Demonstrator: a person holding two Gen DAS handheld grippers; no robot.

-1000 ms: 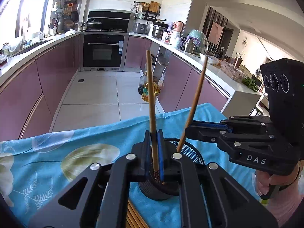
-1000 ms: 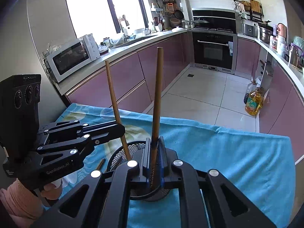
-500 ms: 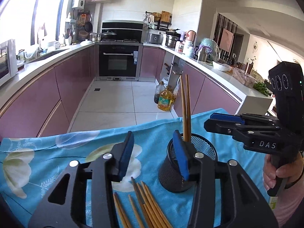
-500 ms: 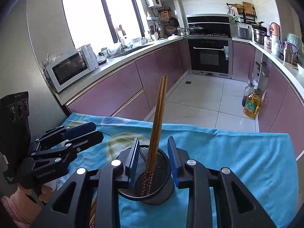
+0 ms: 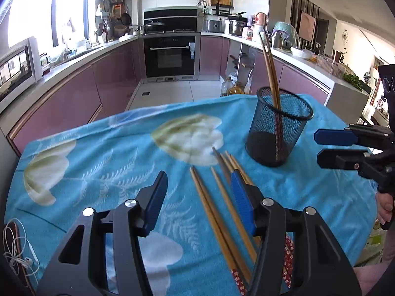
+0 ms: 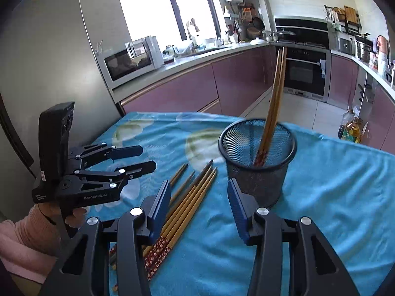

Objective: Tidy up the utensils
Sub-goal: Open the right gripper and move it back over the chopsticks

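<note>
A black mesh cup (image 5: 279, 125) stands on the blue floral cloth (image 5: 98, 153) with two chopsticks (image 5: 270, 74) leaning in it; the cup also shows in the right wrist view (image 6: 258, 162). Several loose chopsticks (image 5: 222, 212) lie on the cloth near me, also seen in the right wrist view (image 6: 187, 197). My left gripper (image 5: 200, 202) is open and empty above the loose chopsticks. My right gripper (image 6: 200, 209) is open and empty, between the loose chopsticks and the cup. Each gripper shows in the other's view, the right (image 5: 338, 148) and the left (image 6: 138, 157).
The cloth covers a table whose far edge drops to the kitchen floor. White earphones (image 5: 17, 254) lie at the left table edge. Purple cabinets, an oven (image 5: 170, 54) and a microwave (image 6: 128, 61) stand far behind.
Both grippers opened and let their chopsticks drop into the mesh cup. Both then pulled back and down toward the loose chopsticks on the cloth.
</note>
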